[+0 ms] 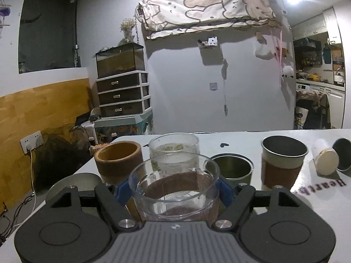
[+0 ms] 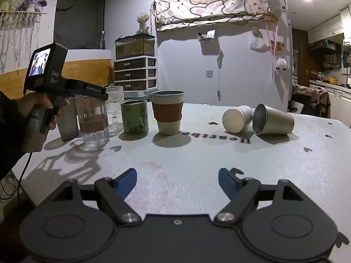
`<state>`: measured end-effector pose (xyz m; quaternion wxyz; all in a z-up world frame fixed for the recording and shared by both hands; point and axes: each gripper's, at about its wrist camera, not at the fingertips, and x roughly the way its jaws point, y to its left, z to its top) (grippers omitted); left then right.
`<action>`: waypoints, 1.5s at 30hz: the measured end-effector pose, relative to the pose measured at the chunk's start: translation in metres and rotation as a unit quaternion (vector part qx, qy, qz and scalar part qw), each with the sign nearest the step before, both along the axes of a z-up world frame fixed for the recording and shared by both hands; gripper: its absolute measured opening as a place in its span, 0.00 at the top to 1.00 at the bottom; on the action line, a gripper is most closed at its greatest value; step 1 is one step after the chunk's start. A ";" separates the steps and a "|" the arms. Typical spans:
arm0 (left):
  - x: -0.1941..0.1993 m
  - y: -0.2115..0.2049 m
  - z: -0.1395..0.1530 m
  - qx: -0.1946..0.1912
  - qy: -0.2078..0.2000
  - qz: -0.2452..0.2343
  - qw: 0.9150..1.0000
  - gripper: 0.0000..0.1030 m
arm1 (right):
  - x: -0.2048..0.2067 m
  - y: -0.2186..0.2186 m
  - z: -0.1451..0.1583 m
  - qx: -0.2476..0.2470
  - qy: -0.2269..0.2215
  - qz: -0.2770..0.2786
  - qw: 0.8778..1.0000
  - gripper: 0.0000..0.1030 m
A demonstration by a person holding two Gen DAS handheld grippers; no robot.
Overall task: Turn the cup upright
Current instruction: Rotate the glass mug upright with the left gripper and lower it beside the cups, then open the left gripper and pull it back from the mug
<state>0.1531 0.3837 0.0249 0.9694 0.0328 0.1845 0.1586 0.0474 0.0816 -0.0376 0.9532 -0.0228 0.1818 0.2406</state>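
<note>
Glass cup (image 1: 174,188) with a brown band around its middle stands upright on the white worktop (image 2: 197,164), and the left tongs (image 1: 173,191) hold it with a blue pad pressed on each side. In the right wrist view the same glass cup (image 2: 94,122) sits at the left end of a row of cups, with the person's left hand (image 2: 41,111) on the grip of the tool above it.

Right tongs (image 2: 177,180) are open wide and hold nothing. They hang low over the bare worktop, well apart from the cups.

Next to the glass cup stand a ribbed clear glass (image 2: 115,109), a green tin cup (image 2: 134,116) and a cream cup with a brown sleeve (image 2: 167,115). All three are upright. A tan cup (image 1: 119,159) also stands upright, seen in the left wrist view.

Further right, two cups lie on their sides, touching each other. One is a white paper cup (image 2: 235,118) with its flat bottom facing the right camera. The other is a shiny metal cup (image 2: 273,120) with its open mouth turned to the left.
</note>
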 end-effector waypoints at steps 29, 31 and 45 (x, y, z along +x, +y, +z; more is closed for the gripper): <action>-0.112 -0.051 0.018 0.005 -0.059 -0.037 0.998 0.00 | -0.003 0.007 0.029 0.025 -0.040 0.013 0.999 0.16; -0.123 -0.056 0.015 0.005 -0.059 -0.040 0.997 0.00 | -0.003 0.007 0.031 0.025 -0.043 0.014 0.999 0.16; -0.170 -0.077 -0.014 -0.009 -0.046 -0.028 0.999 0.00 | -0.002 0.010 0.034 0.025 -0.049 0.007 0.998 0.07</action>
